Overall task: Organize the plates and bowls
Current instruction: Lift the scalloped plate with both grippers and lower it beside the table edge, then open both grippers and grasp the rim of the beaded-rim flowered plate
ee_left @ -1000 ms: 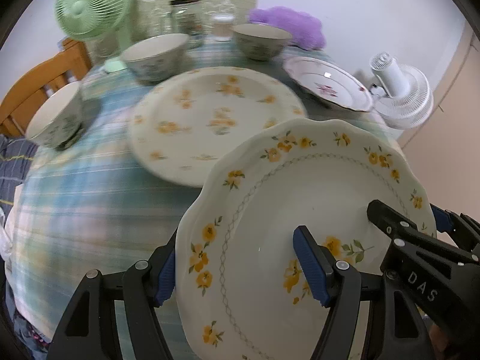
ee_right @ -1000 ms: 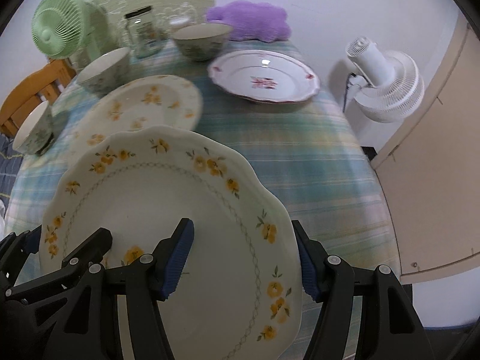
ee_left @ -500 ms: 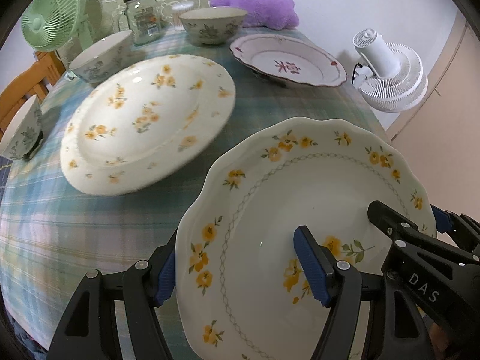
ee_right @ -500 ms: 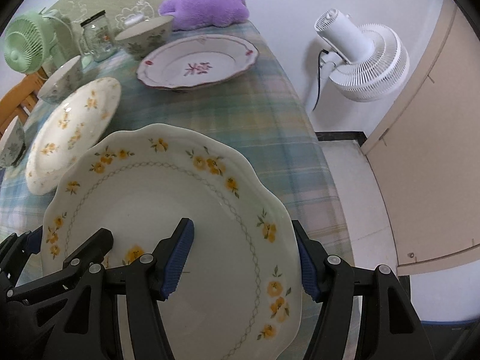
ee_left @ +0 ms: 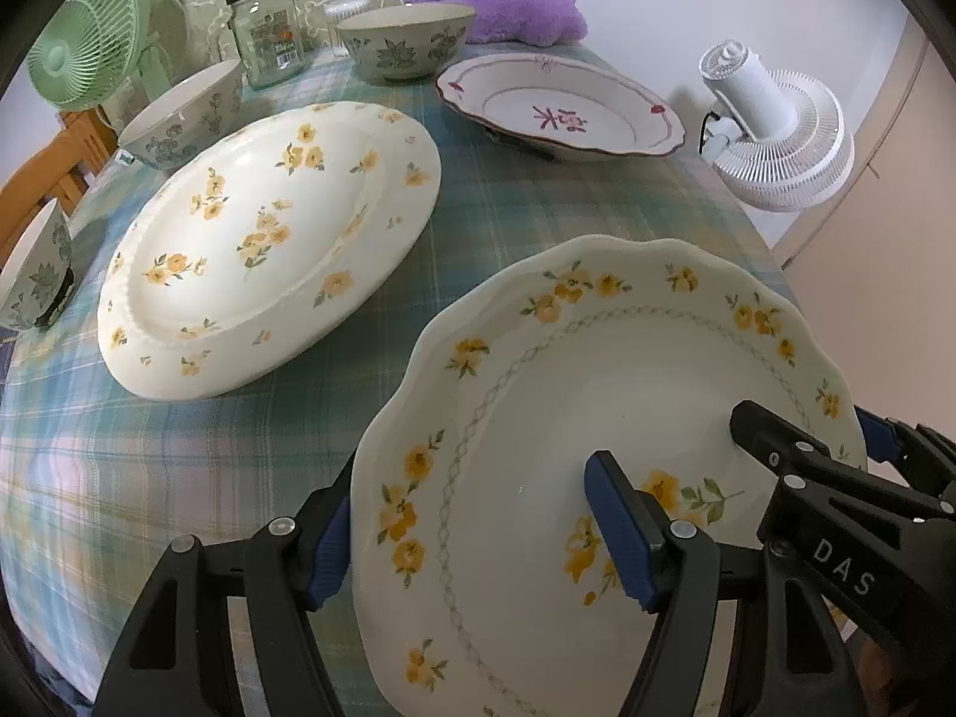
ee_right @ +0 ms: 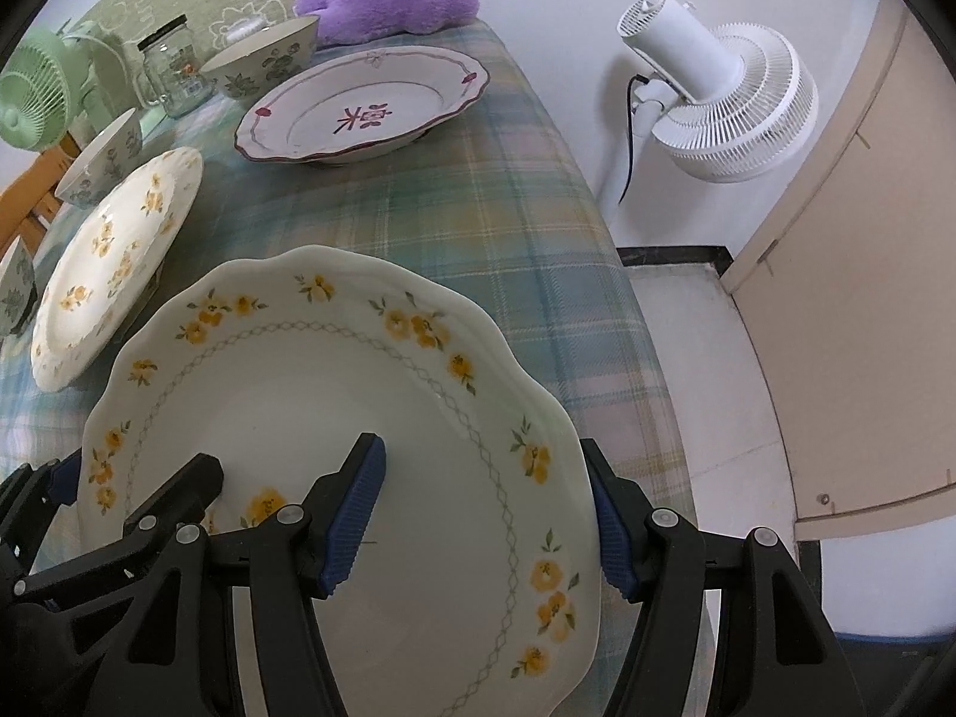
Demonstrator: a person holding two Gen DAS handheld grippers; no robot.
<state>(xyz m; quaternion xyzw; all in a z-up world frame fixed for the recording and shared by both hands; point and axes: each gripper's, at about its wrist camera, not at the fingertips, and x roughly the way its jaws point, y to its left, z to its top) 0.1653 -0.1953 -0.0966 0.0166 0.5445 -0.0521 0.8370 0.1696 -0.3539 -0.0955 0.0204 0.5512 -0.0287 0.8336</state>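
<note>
- Two grippers grasp one scalloped yellow-flower plate [ee_left: 597, 418] by opposite rims: the left gripper [ee_left: 478, 538] on its left edge, jaws easing apart, the right gripper [ee_right: 484, 514] clamped on its right edge.
- Ahead of both, on the checked tablecloth [ee_left: 508, 203], lie a round yellow-flower plate [ee_left: 269, 239], beyond it a red-patterned plate [ee_left: 561, 107].

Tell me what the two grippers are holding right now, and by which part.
Both hold the scalloped plate by its rim. The left gripper straddles the left edge, the right gripper the right edge, each with one finger over the plate's face and one outside the rim.
</note>
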